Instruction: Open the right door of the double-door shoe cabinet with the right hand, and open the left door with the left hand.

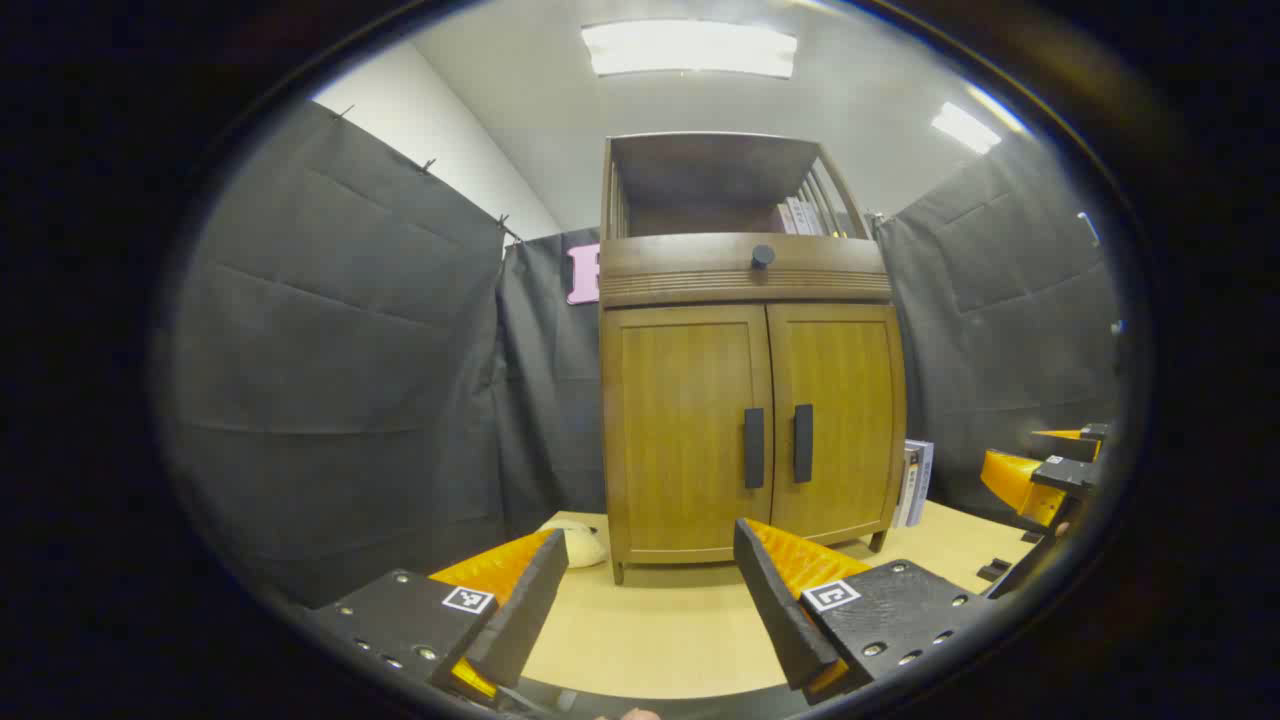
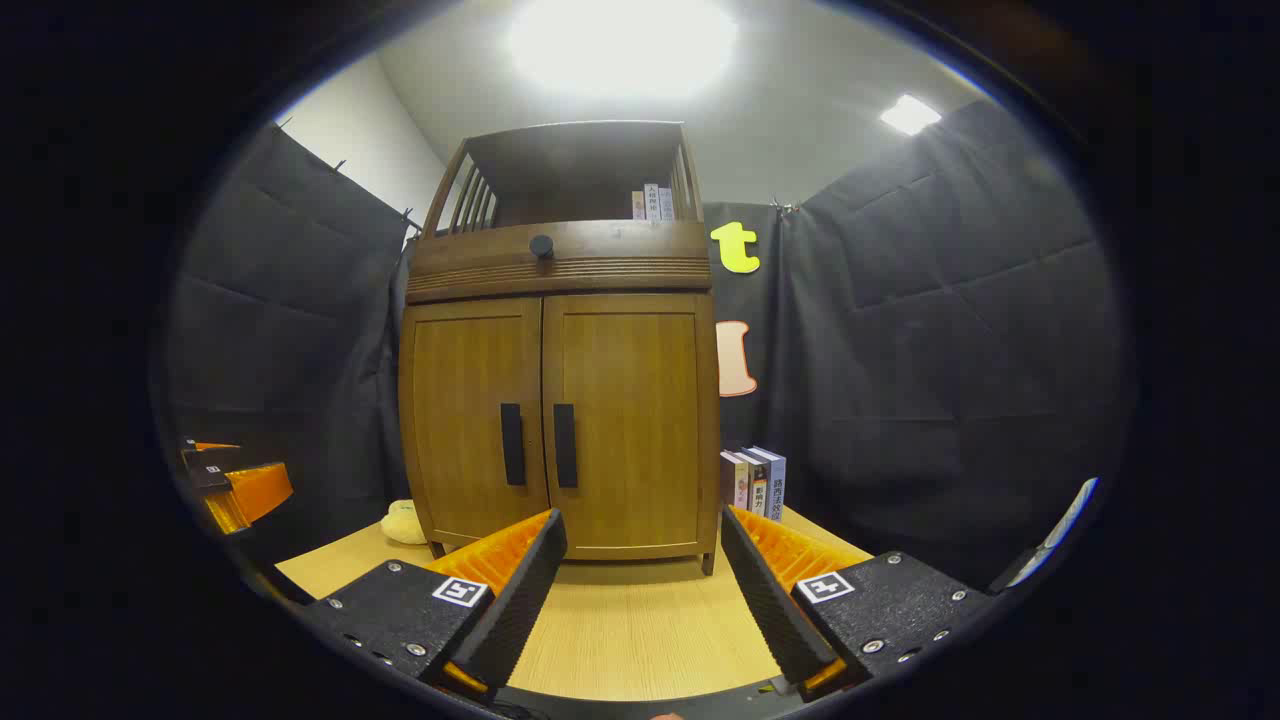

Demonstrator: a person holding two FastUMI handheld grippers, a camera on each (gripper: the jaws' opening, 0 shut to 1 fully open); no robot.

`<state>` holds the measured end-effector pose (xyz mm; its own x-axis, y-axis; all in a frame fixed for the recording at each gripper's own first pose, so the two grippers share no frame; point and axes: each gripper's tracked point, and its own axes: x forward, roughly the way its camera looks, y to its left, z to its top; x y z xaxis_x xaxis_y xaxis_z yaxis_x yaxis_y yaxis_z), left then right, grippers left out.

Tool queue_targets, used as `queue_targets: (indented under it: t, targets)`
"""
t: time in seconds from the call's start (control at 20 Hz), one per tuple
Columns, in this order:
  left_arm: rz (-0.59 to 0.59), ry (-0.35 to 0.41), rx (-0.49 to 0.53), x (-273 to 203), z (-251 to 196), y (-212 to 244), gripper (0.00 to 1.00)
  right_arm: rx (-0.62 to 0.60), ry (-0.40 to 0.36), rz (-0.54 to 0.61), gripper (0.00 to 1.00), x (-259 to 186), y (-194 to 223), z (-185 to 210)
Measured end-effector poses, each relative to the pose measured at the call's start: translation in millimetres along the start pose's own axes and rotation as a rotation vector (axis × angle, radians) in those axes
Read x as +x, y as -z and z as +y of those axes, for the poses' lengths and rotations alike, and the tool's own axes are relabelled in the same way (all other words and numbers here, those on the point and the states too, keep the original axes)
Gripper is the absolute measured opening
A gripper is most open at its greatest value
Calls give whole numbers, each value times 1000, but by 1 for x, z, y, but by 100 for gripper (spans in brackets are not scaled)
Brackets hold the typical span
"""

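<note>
The shoe cabinet (image 1: 752, 345) stands mid-frame on the table (image 1: 660, 620), both doors closed, well beyond the left gripper (image 1: 652, 600) at bottom centre; right gripper (image 2: 640, 590) likewise faces it from a distance. Both grippers gape wide, holding nothing. Book spines (image 2: 755, 480) beside it are too small to read

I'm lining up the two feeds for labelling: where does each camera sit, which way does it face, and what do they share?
Left gripper view: rides on the left gripper, facing the shoe cabinet from its left front; its own open fingers show below, the right gripper at the right edge.
Right gripper view: rides on the right gripper, facing the cabinet from its right front; its own open fingers show below, the left gripper at the left edge.
Shared: closed doors, both handles, table, books.
</note>
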<state>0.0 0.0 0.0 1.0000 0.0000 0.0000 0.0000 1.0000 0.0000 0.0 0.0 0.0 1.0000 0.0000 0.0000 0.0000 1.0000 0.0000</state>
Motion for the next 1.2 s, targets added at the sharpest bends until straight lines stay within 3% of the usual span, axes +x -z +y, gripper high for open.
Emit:
queue_targets:
  t: [0.05, 0.6, 0.65, 0.7, 0.9, 0.95, 1.0, 1.15, 1.2]
  targets:
    - [0, 2, 3, 1, 0, 0, 100, 2, -2, 1, 96, 0, -1, -1]
    - [-2, 5, 24, 17, -1, -2, 100, 4, -8, 12, 96, 6, -4, 2]
    - [-6, 5, 27, 18, -1, -2, 89, 4, -11, 12, 96, 7, -5, 3]
    - [-9, 4, 29, 19, -1, -4, 89, 5, -16, 10, 96, 10, -5, 5]
    - [-16, -2, 30, 23, 0, -8, 100, 16, -32, 1, 96, 26, -12, 18]
    - [-19, -4, 32, 25, 1, -8, 95, 19, -36, -5, 96, 31, -14, 21]
    - [-21, -6, 34, 26, 1, -10, 100, 20, -40, -12, 96, 37, -17, 23]
    - [-28, -11, 29, 29, 1, -12, 100, 30, -52, -29, 96, 57, -26, 30]
    - [-29, -12, 27, 31, 1, -13, 95, 35, -56, -32, 96, 65, -29, 33]
